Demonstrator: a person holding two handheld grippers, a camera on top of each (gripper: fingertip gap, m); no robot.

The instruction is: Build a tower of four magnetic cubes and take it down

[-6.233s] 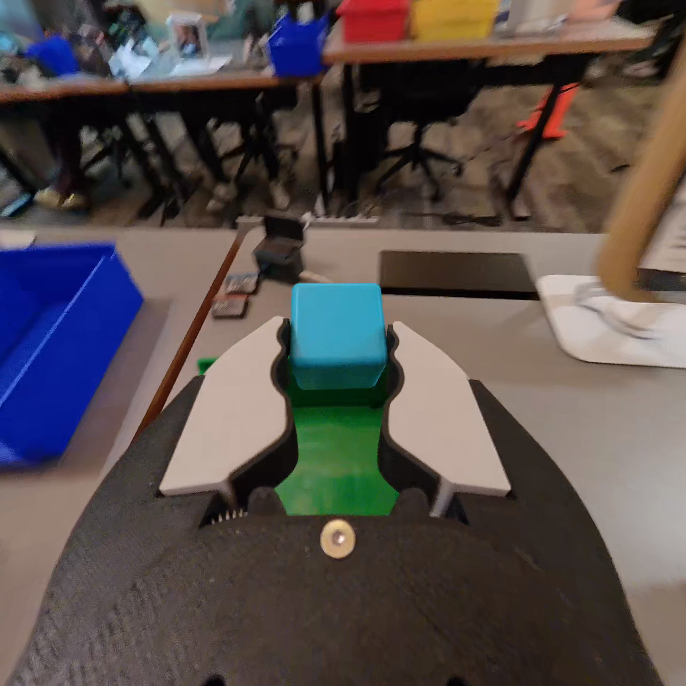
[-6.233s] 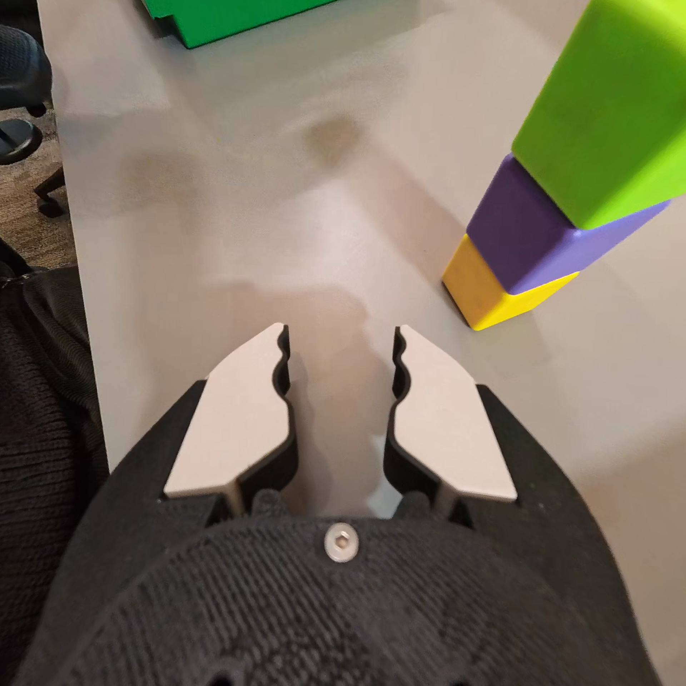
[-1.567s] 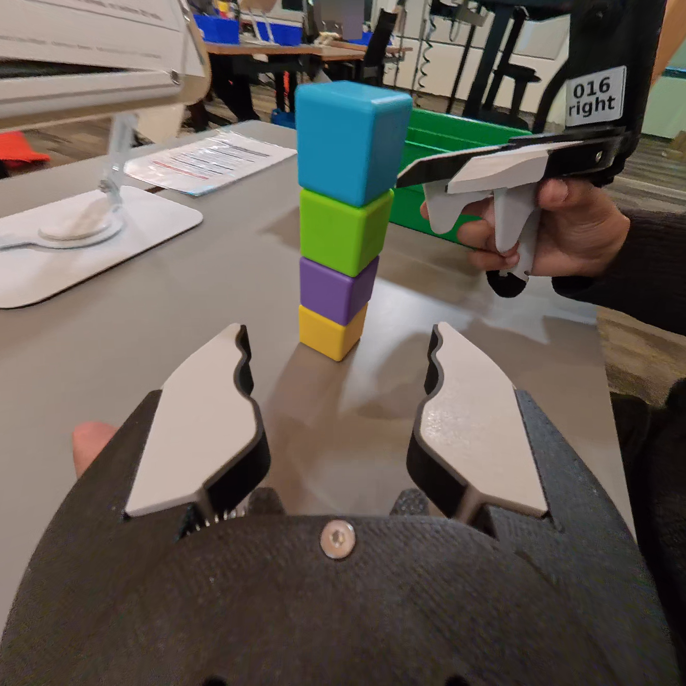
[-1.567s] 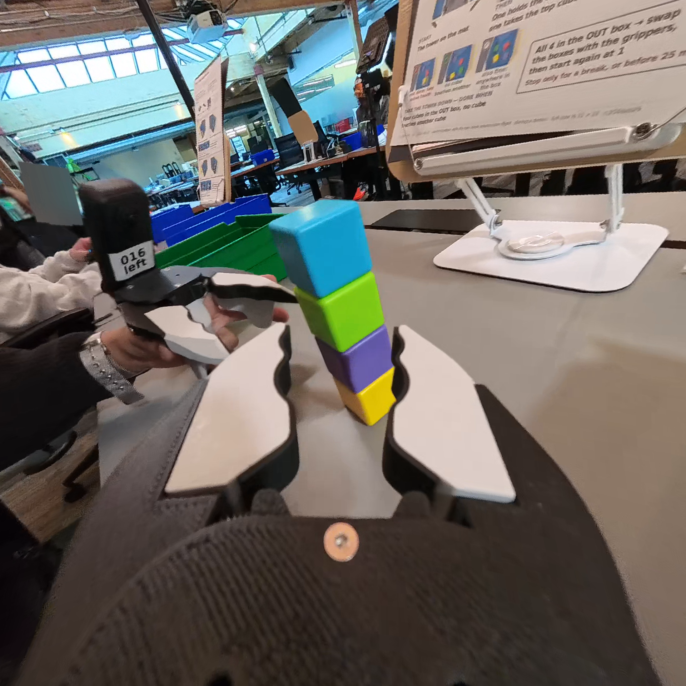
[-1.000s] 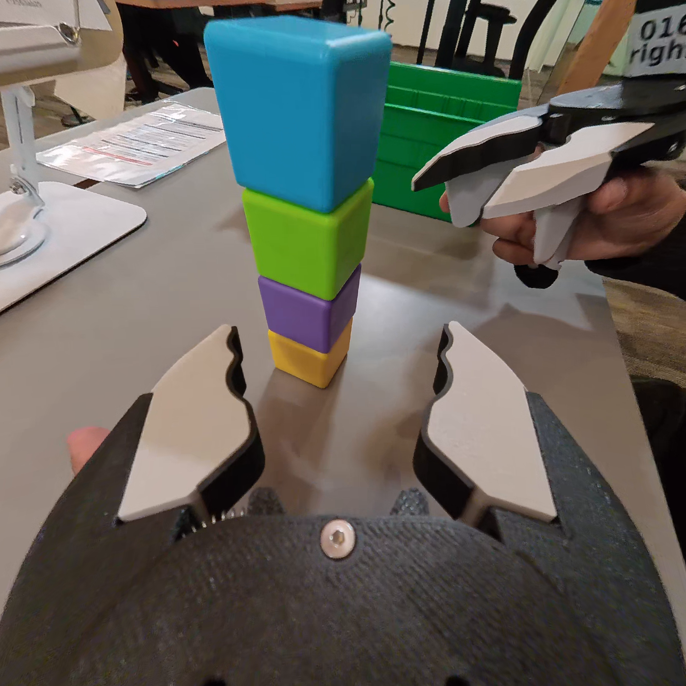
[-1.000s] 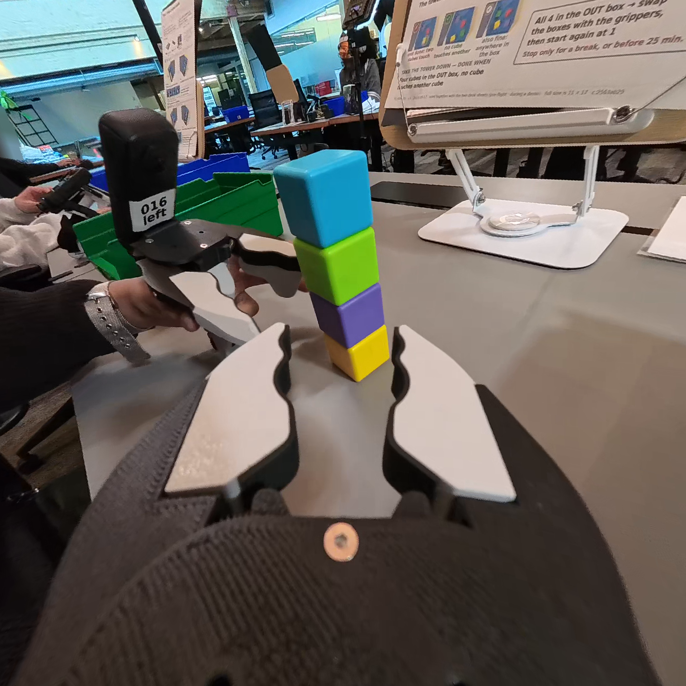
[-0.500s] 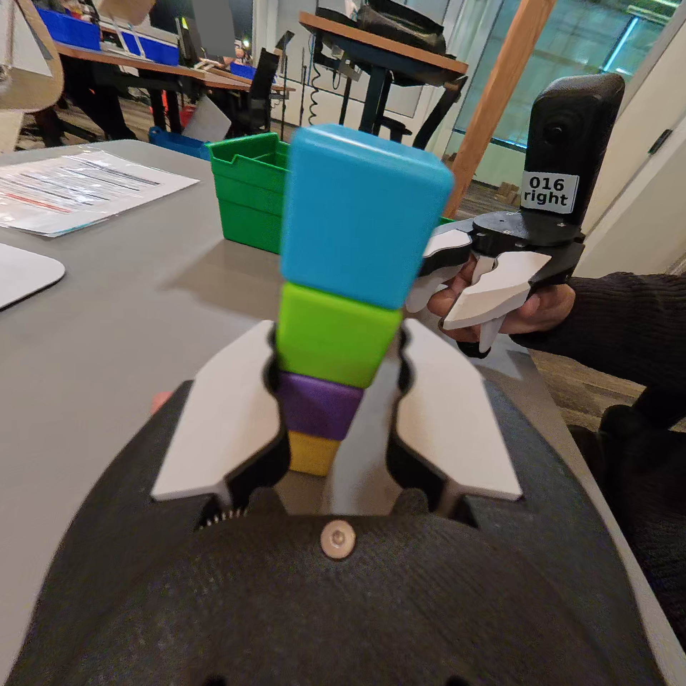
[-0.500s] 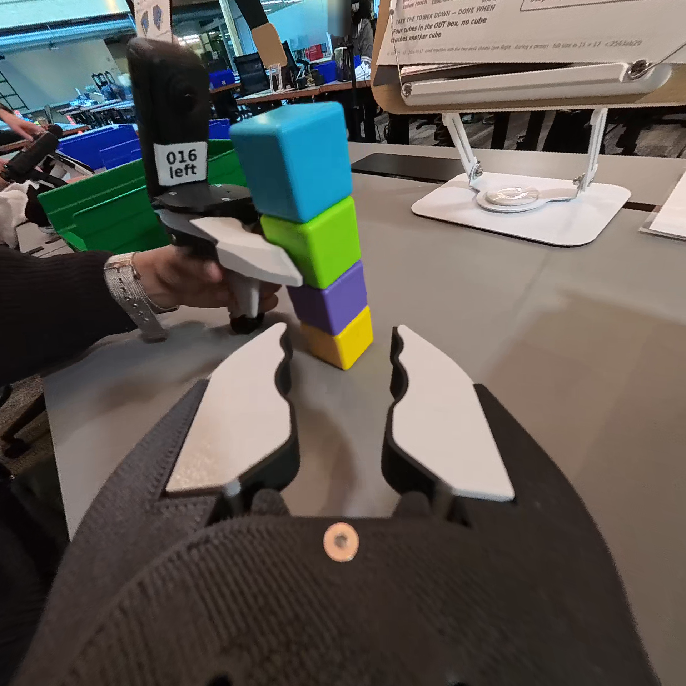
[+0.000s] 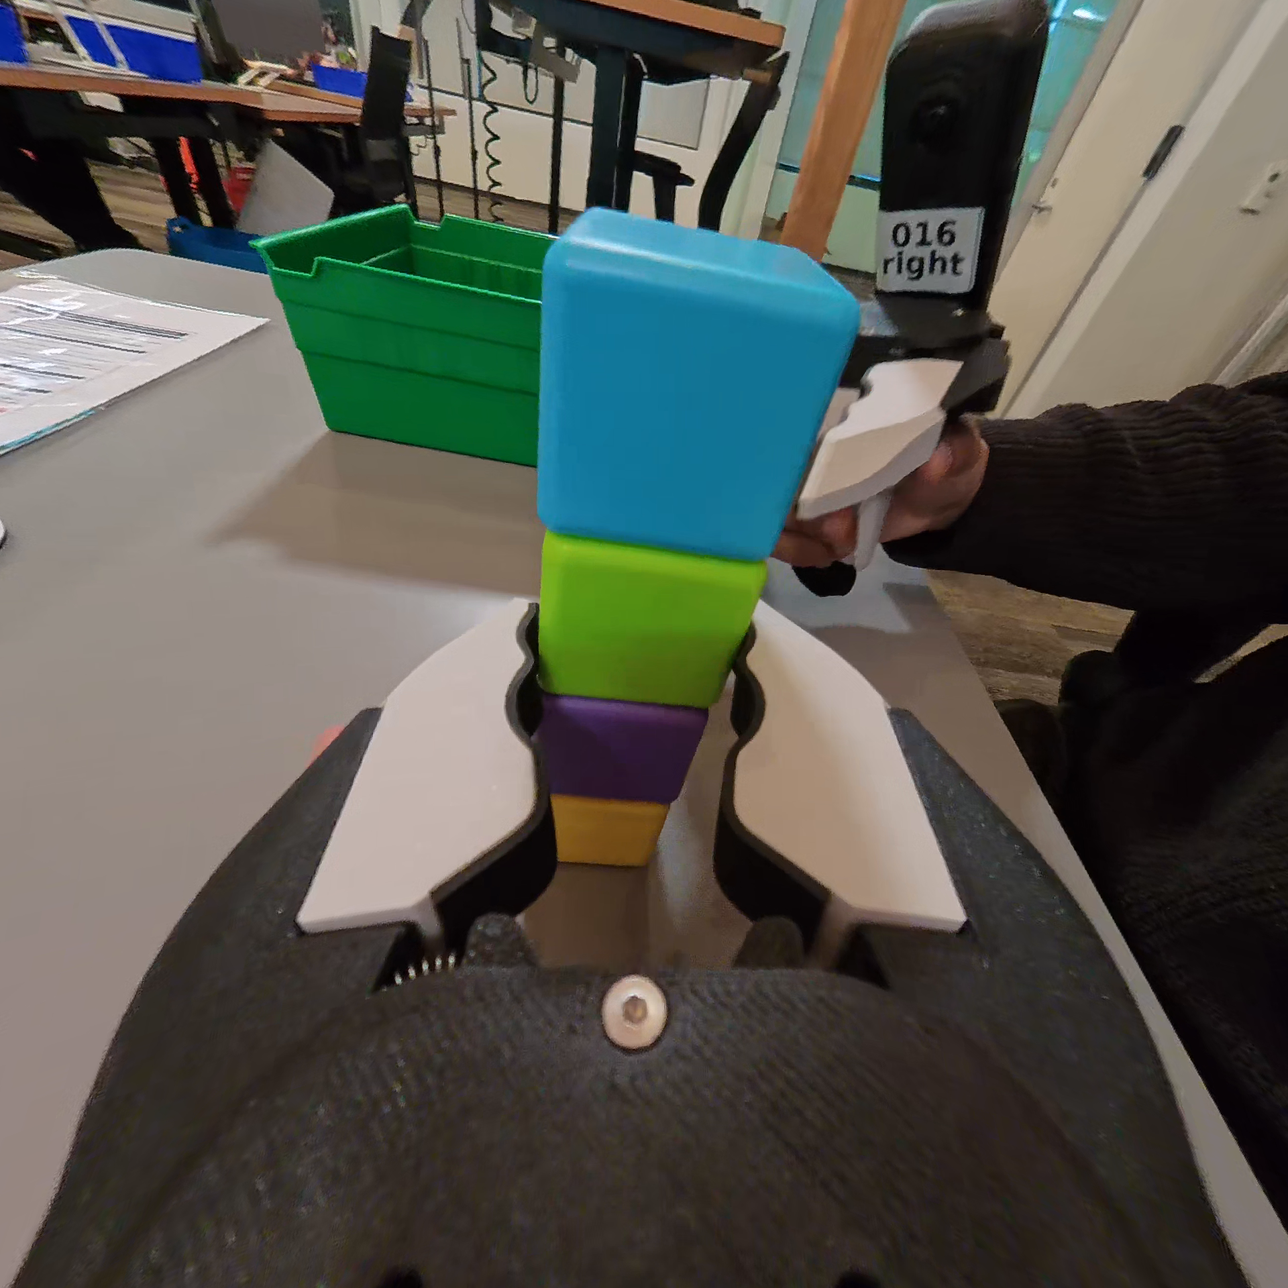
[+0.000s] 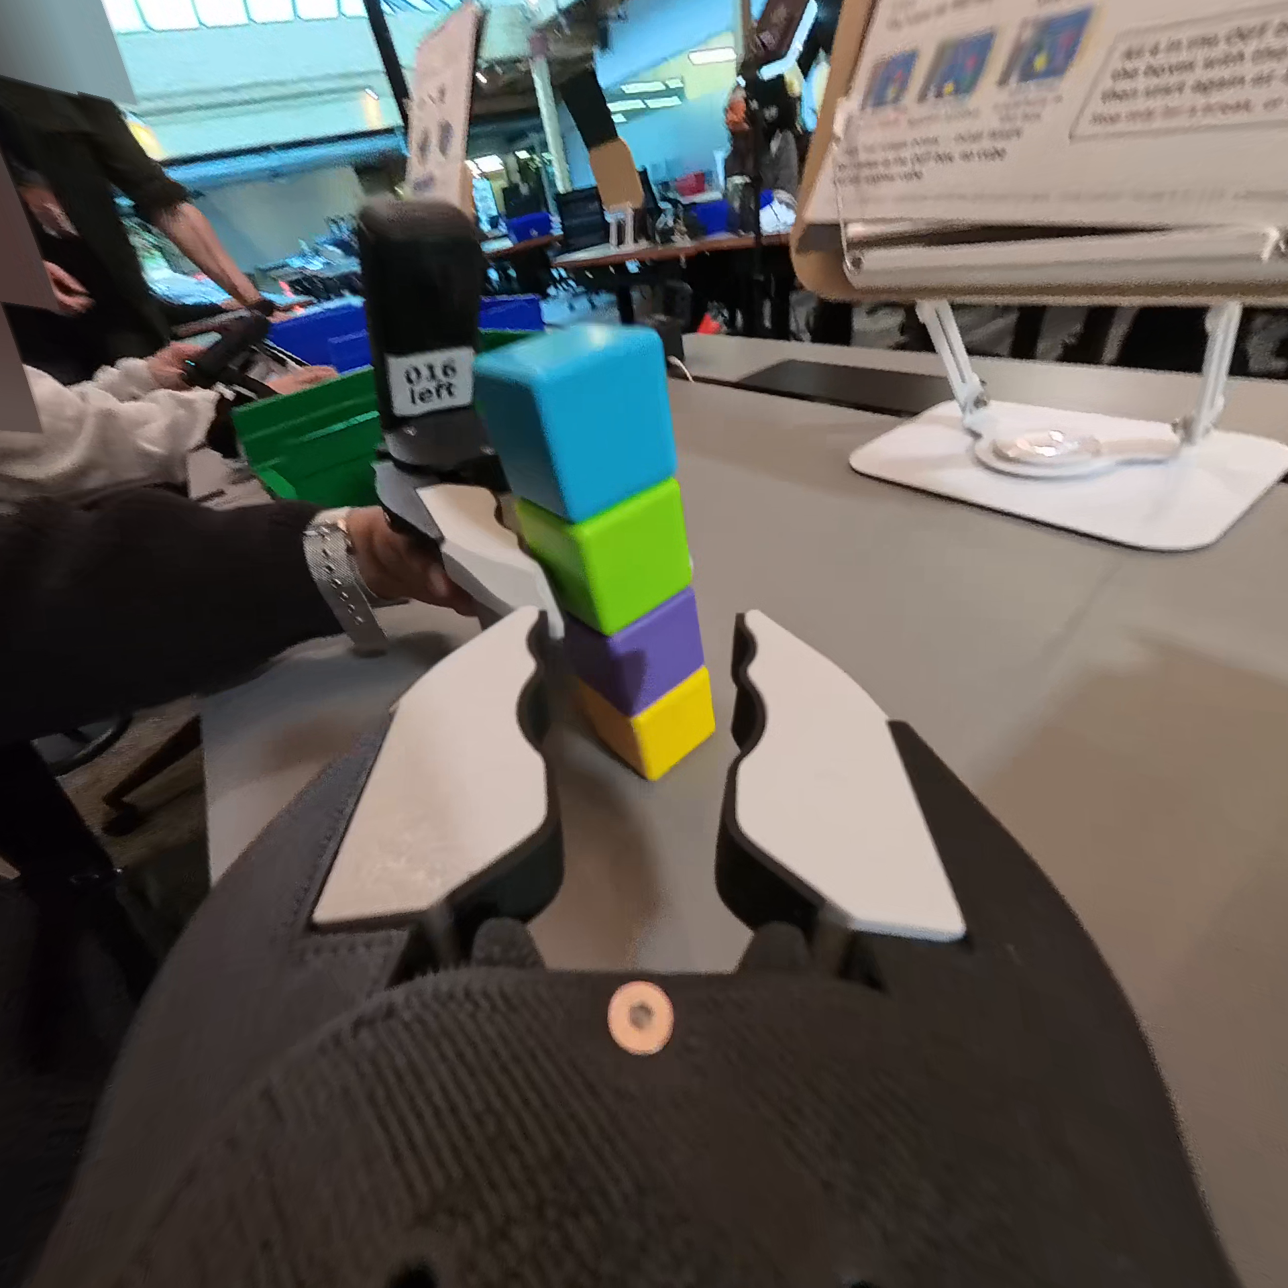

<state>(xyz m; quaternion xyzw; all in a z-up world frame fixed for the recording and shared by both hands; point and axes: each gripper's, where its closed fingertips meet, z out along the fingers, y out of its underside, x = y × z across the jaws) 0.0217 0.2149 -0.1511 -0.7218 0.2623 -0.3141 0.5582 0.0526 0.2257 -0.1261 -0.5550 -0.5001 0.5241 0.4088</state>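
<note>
A four-cube tower stands on the grey table (image 9: 209, 557): blue cube (image 9: 690, 383) on top, then green cube (image 9: 645, 620), purple cube (image 9: 617, 749) and yellow cube (image 9: 606, 829) at the bottom. My left gripper (image 9: 639, 634) is shut on the green cube, one finger on each side. In the right wrist view one of its fingers (image 10: 488, 550) presses the green cube (image 10: 613, 550). My right gripper (image 10: 635, 627) is open and empty just short of the tower, level with the purple cube (image 10: 641, 655). It also shows in the left wrist view (image 9: 871, 439), behind the blue cube.
A green bin (image 9: 418, 348) stands on the table behind the tower, with a printed sheet (image 9: 83, 348) to its left. A white stand (image 10: 1045, 474) with an instruction board is at the back right. The table edge runs close on the operator's side. People sit at the far left. Spacing between my two grippers at the tips: around 5 cm.
The blue cube my left gripper held six seconds ago now tops the tower. In the last second my left gripper moved in and closed on the green cube. My right gripper came nearer.
</note>
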